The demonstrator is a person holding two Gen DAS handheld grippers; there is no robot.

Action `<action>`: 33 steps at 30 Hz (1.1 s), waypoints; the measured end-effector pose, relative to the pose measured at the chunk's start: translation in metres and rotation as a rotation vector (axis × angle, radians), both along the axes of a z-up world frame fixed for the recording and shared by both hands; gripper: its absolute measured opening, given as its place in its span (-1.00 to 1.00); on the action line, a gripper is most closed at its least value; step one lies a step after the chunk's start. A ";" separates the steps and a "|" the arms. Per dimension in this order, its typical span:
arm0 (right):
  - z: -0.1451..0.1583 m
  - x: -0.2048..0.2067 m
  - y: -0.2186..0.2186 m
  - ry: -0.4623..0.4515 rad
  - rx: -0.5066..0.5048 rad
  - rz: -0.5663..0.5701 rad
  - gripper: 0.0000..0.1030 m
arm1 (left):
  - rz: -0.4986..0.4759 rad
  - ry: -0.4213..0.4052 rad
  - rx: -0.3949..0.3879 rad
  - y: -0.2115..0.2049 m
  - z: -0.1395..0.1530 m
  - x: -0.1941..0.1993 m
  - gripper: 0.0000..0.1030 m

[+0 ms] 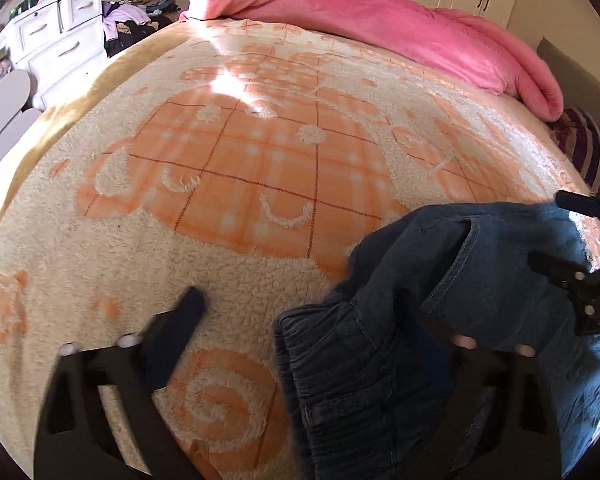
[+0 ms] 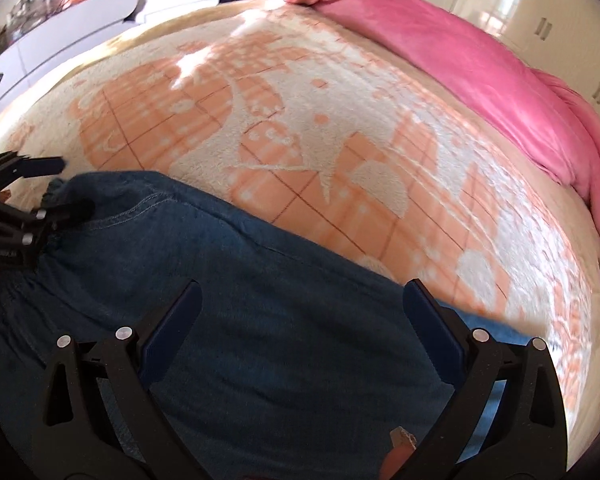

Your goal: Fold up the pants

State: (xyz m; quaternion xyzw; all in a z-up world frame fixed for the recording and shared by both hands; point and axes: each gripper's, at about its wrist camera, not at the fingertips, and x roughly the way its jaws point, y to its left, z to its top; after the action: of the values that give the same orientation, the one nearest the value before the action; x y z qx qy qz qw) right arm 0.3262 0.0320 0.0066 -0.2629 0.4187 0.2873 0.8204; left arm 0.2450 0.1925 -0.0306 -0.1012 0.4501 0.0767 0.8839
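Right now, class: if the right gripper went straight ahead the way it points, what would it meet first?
Probably the jeans: the open right gripper points over them, with the blanket beyond. Depth is unclear.

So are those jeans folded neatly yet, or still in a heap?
Not folded: the jeans lie bunched and rumpled on the blanket, waistband crumpled, fabric draped unevenly.

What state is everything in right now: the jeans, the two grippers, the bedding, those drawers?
jeans: bunched, not folded flat, lying on the bed
left gripper: open, waistband over one finger
right gripper: open, above the jeans
patterned blanket: spread flat
pink duvet: rolled up along the far edge
white drawers: shut
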 end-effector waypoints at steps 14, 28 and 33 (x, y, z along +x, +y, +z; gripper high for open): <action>-0.015 0.008 0.037 -0.046 -0.126 0.184 0.84 | -0.118 -0.216 0.012 -0.016 0.034 -0.032 -0.34; 0.022 -0.049 0.008 0.018 0.153 0.262 -0.93 | -0.121 -0.264 0.061 -0.018 0.049 -0.052 -0.33; 0.040 -0.075 -0.015 -0.014 0.213 0.230 -0.94 | -0.157 -0.294 0.110 -0.036 0.059 -0.073 -0.33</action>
State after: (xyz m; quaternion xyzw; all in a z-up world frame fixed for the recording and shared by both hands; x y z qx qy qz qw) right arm 0.2509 0.0172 0.0469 -0.2224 0.3472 0.4202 0.8083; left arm 0.1715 0.1565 0.0282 -0.0273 0.3174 0.0164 0.9478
